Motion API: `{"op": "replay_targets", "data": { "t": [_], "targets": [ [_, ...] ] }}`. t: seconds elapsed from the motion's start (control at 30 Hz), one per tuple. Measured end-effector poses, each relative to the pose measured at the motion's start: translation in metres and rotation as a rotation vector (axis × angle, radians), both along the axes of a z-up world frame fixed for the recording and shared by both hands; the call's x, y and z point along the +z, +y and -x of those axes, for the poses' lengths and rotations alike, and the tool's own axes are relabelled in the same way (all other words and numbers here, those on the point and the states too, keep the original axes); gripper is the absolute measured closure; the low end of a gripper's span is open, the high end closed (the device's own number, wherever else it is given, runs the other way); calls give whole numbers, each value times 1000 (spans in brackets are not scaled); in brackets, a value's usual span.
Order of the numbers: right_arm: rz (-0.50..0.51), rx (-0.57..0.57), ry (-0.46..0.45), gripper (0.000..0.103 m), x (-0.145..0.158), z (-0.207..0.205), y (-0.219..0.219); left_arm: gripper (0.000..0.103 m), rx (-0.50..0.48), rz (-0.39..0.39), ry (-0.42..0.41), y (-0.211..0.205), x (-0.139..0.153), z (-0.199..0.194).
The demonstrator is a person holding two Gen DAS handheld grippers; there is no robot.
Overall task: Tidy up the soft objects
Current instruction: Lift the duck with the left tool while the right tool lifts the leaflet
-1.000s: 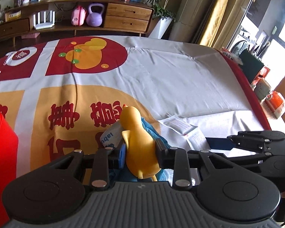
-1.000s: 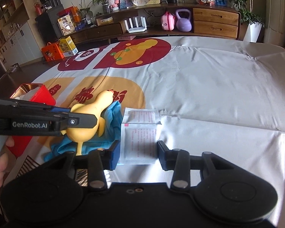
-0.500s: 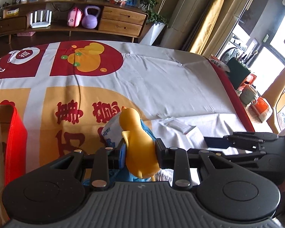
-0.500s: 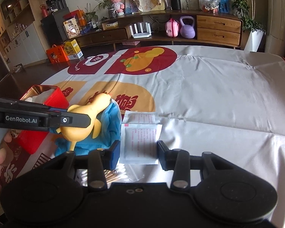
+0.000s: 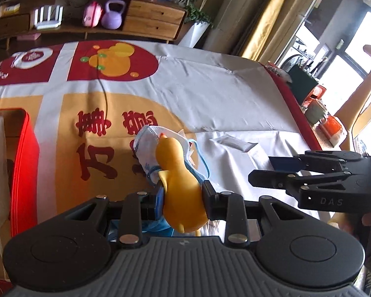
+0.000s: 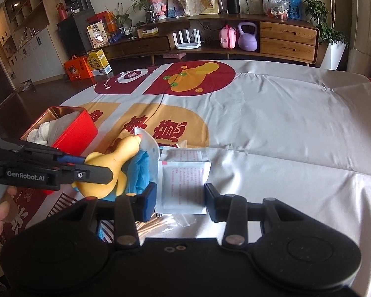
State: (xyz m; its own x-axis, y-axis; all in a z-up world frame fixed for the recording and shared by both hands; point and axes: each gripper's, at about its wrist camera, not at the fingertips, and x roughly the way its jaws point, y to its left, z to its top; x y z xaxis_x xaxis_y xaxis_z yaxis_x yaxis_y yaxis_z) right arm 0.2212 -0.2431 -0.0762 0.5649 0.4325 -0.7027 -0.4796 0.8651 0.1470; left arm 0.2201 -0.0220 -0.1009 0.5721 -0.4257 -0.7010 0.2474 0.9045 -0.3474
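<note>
Red metal tin [image 6: 69,133] is holding white crumpled soft items [image 6: 43,130]. Left gripper [image 5: 183,195] is clamping the yellow rubber duck [image 5: 179,188]; right gripper [image 6: 180,200] is pinching a white paper sachet [image 6: 183,185] above the printed cloth [image 6: 272,123].

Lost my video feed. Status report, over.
Left gripper shut on yellow duck. Right gripper shut on white packet. Red tin open; nothing blocks it.

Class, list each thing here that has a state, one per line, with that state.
Left claw: shut on the yellow duck.
Right claw: shut on the white packet.
Red tin: open, white soft things inside.
Face mask: lying crumpled on the cloth.
</note>
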Motion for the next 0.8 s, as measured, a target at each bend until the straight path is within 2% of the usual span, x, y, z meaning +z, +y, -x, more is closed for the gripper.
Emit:
{"op": "replay_targets", "data": {
  "t": [0.1, 0.3, 0.37, 0.4, 0.43, 0.53, 0.63, 0.8],
  "targets": [
    [-1, 0, 5, 63, -2, 0, 1, 72, -17, -15, 16, -1, -5, 3],
    [-3, 10, 9, 63, -4, 3, 5, 71, -25, -94, 33, -6, -21, 15],
    [0, 14, 10, 63, -4, 3, 5, 59, -23, -118, 16, -6, -17, 19],
    [1, 15, 10, 63, -4, 3, 5, 46, -26, -131, -7, -7, -14, 23],
    [0, 15, 10, 63, -4, 4, 5, 38, -27, -151, -35, -9, -9, 28],
    [-1, 15, 11, 63, -5, 4, 5, 36, -57, -184, -88, -14, 1, 38],
    [-2, 17, 13, 63, -4, 4, 5, 36, -88, -218, -82, -24, -3, 39],
    [0, 21, 16, 63, -5, 6, 4, 36, -86, -230, -43, -27, -19, 35]
  ]
}}
